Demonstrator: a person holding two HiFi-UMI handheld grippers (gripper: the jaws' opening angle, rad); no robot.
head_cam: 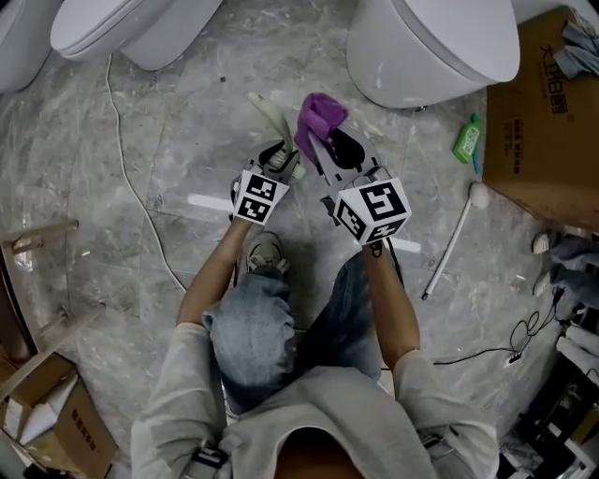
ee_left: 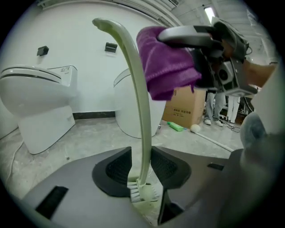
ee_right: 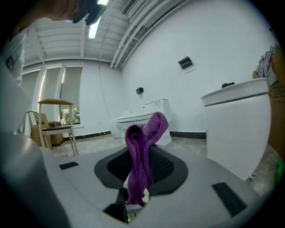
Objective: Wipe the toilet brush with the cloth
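The pale green toilet brush stands upright, bristle head down, its handle rising between the jaws of my left gripper. A gap shows beside the handle, so the pads do not press it. In the head view the handle slants up and left of my left gripper. My right gripper is shut on a purple cloth, which bunches up above the jaws. The cloth hangs right beside the upper handle; in the head view the cloth tops my right gripper.
White toilets stand at the far right and far left. A white long-handled brush, a green bottle and a cardboard box lie to the right. A white cable runs across the marble floor on the left.
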